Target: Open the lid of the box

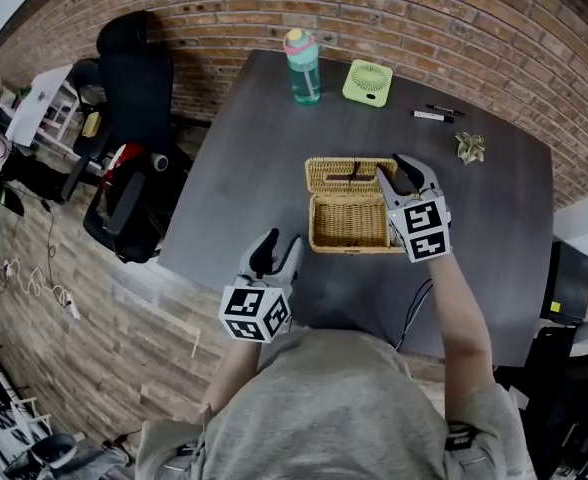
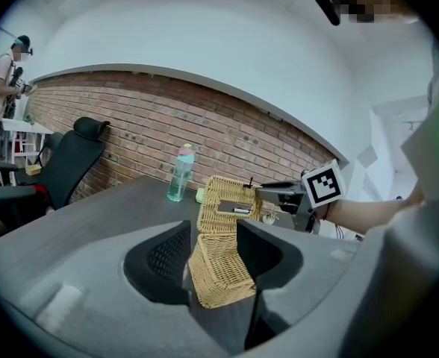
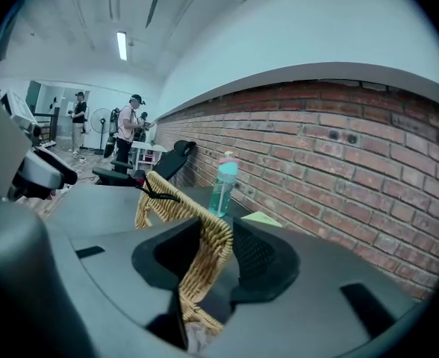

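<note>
Since the woven lid [image 1: 326, 176] already stands nearly upright on its rear hinge, the opening step looks close to done. The right gripper [image 1: 394, 174] has its fingers clenched on the lid's right edge. I'd judge the next move calls for easing the lid back until it rests by itself, then letting go without tipping the light wicker box [image 1: 349, 225]. The box sits on the dark table [image 1: 244, 168], on the person's side of the teal water bottle [image 1: 303, 66], its woven inside exposed. The left gripper [image 1: 275, 252] hovers just left of the box, fingers released and holding nothing.
</note>
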Tool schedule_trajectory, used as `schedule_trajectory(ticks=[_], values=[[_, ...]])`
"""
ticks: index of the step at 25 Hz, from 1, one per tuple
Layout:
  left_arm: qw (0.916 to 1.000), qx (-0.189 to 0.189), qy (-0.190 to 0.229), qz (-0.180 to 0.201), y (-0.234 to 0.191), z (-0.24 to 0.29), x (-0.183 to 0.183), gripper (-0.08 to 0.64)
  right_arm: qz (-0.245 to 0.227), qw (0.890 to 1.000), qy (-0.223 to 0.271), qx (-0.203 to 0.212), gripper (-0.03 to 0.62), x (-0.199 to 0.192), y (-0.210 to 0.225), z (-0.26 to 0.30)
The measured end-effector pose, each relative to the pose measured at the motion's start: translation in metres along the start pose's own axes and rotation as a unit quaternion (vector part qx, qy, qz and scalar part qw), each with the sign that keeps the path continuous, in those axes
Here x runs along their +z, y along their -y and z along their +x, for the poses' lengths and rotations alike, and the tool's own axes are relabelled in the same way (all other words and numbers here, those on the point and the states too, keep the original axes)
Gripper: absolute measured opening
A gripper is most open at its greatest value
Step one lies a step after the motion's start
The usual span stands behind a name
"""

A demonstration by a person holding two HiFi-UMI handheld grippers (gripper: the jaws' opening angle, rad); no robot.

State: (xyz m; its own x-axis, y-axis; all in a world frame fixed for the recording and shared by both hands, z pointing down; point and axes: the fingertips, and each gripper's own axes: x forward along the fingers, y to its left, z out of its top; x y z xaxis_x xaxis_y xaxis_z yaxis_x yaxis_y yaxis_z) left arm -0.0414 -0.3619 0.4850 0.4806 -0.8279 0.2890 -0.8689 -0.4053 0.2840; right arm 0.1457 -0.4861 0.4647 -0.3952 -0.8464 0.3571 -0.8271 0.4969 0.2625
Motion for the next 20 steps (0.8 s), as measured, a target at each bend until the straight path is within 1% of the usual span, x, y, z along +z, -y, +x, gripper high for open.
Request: schedule_trajectory(ticks=[5, 20], values=[[1.0, -0.003, -0.003, -0.002, -0.003, 0.006, 0.0, 0.186, 0.005, 1.0, -0.003, -0.002, 0.138, -0.001, 0.006, 0.012], [0.9999, -0.003, -0.016, -0.005, -0.012, 0.018, -0.003, 0.186, 0.054, 0.998, -0.018, 0.011, 0.142, -0.014, 0.023, 0.048]])
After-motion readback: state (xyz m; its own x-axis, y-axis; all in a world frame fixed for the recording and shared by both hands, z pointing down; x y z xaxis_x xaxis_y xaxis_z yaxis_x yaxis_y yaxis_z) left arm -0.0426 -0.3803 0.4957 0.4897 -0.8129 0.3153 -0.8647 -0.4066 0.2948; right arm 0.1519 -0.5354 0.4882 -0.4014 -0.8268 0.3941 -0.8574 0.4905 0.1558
